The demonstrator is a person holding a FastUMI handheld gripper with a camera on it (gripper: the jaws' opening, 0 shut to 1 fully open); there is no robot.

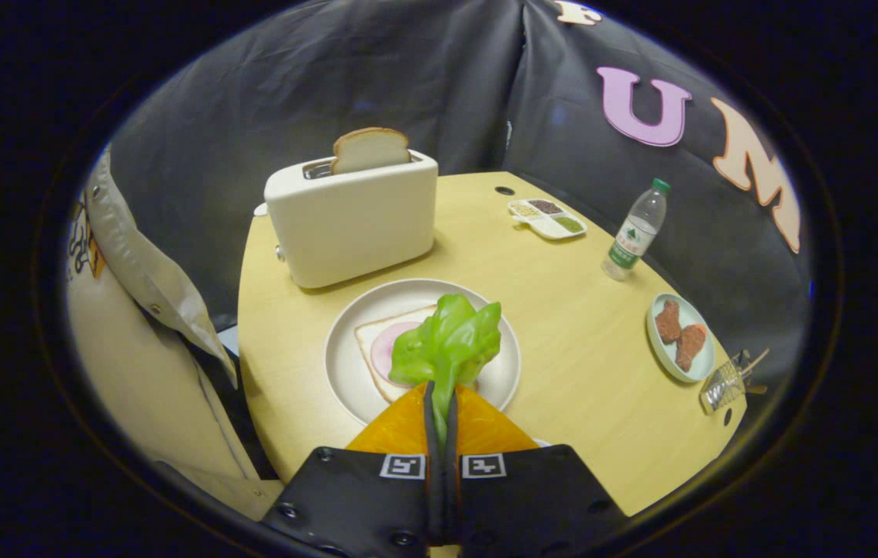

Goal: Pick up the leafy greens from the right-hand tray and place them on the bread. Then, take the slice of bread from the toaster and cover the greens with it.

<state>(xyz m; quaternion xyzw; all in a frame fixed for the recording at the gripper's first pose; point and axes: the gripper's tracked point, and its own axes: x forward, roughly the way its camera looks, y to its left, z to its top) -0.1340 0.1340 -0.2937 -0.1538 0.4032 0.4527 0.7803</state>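
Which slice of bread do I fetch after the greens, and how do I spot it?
Start at the white toaster beyond the plate. The slice of bread stands upright in its top slot. Unlike the flat slice with ham on the plate, it is bare and vertical. The claw is shut on the leafy greens.

Booth w/ black cloth walls (377, 70), creased, meeting in a corner seam beyond the claw (439, 403). Pale wood bench (562, 310) w/ rounded edge, cable hole (504, 190) near far corner. Light soft, from above; mild shadows on bench top.
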